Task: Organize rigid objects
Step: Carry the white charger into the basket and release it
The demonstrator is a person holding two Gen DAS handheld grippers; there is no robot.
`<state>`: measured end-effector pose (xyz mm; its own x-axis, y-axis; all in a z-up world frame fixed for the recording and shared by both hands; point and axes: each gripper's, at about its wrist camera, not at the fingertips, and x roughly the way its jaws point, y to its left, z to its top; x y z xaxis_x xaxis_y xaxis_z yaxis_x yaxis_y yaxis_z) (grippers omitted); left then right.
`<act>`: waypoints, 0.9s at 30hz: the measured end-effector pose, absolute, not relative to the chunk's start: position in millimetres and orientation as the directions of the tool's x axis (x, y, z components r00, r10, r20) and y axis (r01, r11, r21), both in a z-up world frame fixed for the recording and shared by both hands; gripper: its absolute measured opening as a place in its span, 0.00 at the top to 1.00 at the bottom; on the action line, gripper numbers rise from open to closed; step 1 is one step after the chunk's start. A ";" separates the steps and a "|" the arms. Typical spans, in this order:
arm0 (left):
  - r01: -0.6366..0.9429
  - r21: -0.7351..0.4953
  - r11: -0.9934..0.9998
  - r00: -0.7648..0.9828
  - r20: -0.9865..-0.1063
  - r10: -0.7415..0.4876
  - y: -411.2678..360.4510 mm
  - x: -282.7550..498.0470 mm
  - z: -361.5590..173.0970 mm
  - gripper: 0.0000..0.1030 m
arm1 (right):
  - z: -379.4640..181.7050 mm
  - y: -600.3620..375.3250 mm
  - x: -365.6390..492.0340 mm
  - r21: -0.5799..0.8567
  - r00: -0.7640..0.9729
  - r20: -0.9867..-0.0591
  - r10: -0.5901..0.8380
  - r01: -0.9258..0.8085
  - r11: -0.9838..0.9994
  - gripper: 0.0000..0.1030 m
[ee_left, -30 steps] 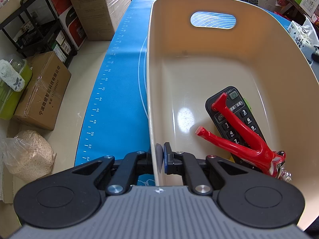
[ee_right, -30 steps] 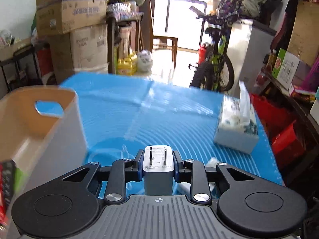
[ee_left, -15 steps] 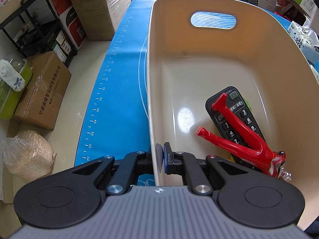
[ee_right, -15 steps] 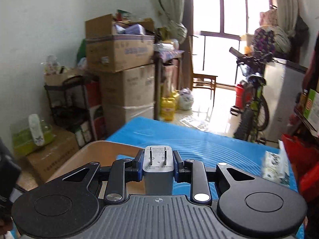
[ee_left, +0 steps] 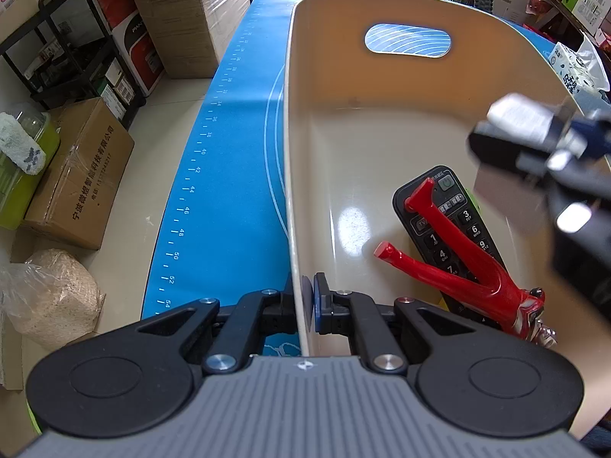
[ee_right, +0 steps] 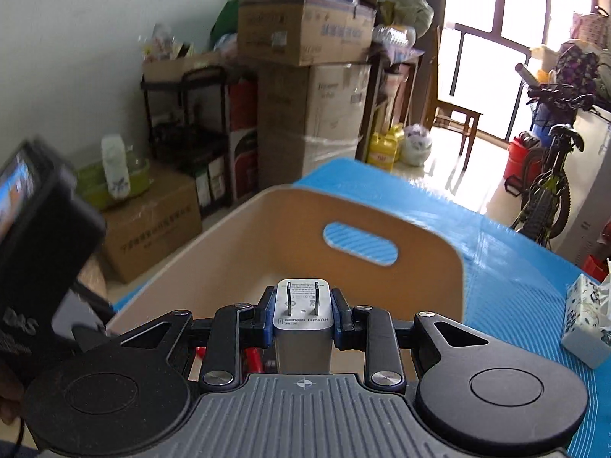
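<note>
The left claw (ee_left: 307, 299) is closed tight on the near rim of the beige plastic bin with a cut-out handle (ee_left: 382, 133), pinning it to the blue ruled mat on the worktop (ee_left: 229, 175). The right claw (ee_right: 303, 315) is partly closed on a white two-prong wall charger (ee_right: 303, 305), prongs pointing away from the camera, and hangs above the bin's open mouth. On the bin floor lie a black remote control with numbered keys (ee_left: 454, 225) and, across it, a red Y-shaped plastic tool (ee_left: 454, 255). To do this step well, I judge the charger should be lowered toward the bare floor left of the remote before the pads (ee_right: 269, 315) let go, with the bin kept pinned so it cannot slide.
</note>
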<state>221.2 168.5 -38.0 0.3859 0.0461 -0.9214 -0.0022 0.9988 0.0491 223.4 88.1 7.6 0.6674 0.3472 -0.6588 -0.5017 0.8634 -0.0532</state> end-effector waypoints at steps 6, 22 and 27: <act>-0.002 0.049 0.999 0.386 -0.921 0.046 168.5 221.1 -38.1 0.90 | -9.2 92.3 225.4 -0.068 0.622 -0.721 0.306 -0.502 0.862 0.65; 0.000 0.062 0.998 0.387 -0.920 0.057 167.9 220.9 -38.1 0.90 | -9.1 74.9 235.0 -0.014 0.596 -0.737 0.317 -0.483 0.876 0.48; -0.002 0.066 0.998 0.387 -0.920 0.061 167.9 220.4 -38.1 0.89 | 3.4 62.7 230.0 -0.006 0.634 -0.694 0.341 -0.478 0.878 0.38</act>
